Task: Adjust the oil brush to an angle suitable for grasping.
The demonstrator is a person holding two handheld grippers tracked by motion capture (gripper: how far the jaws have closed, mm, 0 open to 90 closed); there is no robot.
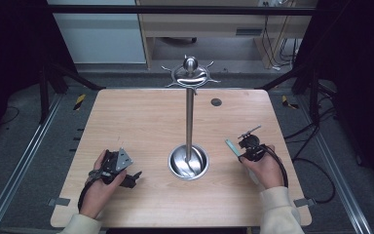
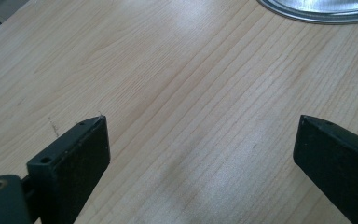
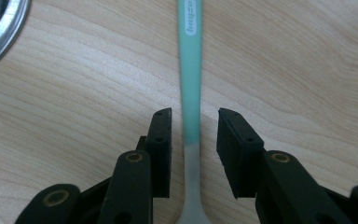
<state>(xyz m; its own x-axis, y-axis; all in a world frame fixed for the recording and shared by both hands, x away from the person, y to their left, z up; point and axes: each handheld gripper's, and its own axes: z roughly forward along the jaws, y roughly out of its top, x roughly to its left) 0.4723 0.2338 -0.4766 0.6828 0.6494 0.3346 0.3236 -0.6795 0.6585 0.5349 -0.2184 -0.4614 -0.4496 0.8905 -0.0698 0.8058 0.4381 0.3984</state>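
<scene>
A utensil with a teal handle (image 3: 190,70) and a pale grey neck lies on the wooden table (image 1: 141,122), right of the metal stand's base. The handle (image 1: 232,146) points away from my right gripper (image 3: 194,114). Its black jaws stand a little apart on either side of the handle, with a gap at each pad. In the high view the right gripper (image 1: 243,155) sits in a person's hand. My left gripper (image 1: 135,178) rests low at the table's left front. The left gripper (image 2: 200,135) is open wide over bare wood.
A tall metal stand (image 1: 190,117) with a ring of hooks (image 1: 190,74) on top rises from a round steel base (image 1: 188,163) mid-table. The base rim (image 2: 317,9) lies ahead of the left gripper and shows again (image 3: 0,37) beside the right. A dark round plug (image 1: 216,102) sits farther back.
</scene>
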